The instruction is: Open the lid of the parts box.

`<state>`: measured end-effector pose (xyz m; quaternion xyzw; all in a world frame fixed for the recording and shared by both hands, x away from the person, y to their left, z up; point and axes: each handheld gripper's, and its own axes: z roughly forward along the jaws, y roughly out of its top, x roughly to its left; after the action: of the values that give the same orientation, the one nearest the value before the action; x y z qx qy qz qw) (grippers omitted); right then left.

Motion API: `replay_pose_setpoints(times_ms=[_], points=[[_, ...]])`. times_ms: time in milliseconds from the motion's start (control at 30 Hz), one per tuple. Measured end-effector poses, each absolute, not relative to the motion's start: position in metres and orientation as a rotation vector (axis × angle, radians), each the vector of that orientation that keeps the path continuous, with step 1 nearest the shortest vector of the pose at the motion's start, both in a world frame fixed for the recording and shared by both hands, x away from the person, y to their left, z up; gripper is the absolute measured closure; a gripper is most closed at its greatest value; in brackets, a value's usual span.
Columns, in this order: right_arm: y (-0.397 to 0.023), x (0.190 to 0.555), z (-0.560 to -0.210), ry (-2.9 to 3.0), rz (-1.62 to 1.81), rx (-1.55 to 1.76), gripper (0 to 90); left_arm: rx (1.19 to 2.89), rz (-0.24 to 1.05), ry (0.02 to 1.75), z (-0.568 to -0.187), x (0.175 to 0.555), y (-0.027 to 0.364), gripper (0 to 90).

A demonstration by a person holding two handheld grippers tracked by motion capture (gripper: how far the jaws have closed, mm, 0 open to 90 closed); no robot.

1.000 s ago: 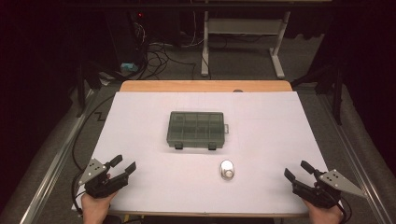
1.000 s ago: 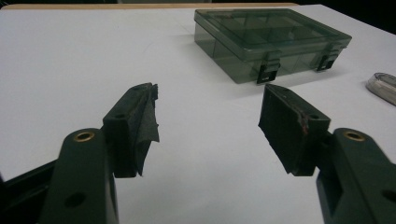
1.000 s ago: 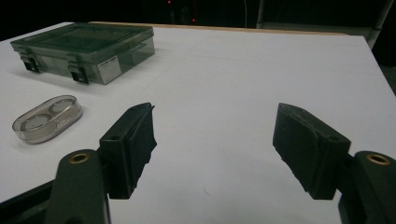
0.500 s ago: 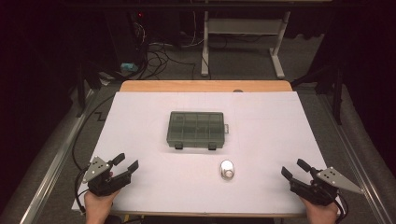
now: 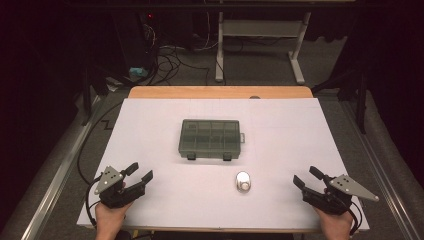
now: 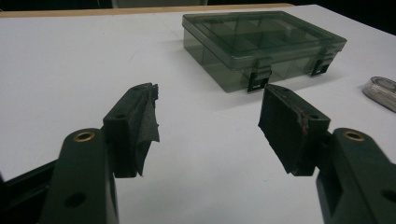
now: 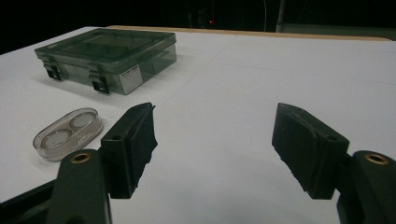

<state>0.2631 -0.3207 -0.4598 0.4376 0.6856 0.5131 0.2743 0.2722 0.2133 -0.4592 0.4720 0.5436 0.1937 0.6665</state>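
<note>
At the near left corner of the white table (image 5: 150,120) the left gripper (image 5: 139,175) rests low in a hand, its jaws spread wide and holding nothing, aimed up and inward toward the middle of the table; that angle reads as a waiting pose, since the left gripper view looks straight between the pads (image 6: 144,122) at the box; the smoky see-through box (image 5: 211,138) sits flat near the centre, lid down and both front latches (image 6: 255,82) seemingly fastened, turned with those latches toward the person so that either tool could get at them; just this side of the box and a little to its right lies the small clear case (image 5: 243,181), flat on the table, apart from the box and with two round pieces showing inside it in the right gripper view (image 7: 68,132); it is nearer the right-hand tool, which makes that the likelier one to reach it; at the near right corner the right gripper (image 5: 307,177) mirrors the other, jaws wide, empty, and pointing inward, well apart from the case.
</note>
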Motion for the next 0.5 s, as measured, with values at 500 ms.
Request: replay_pose_setpoints(times_ms=[500], points=[[-0.305,0.272,-0.459,1.858,1.409,1.166,30.2,1.08,0.418,1.219,-0.46,0.277,0.205,36.8]])
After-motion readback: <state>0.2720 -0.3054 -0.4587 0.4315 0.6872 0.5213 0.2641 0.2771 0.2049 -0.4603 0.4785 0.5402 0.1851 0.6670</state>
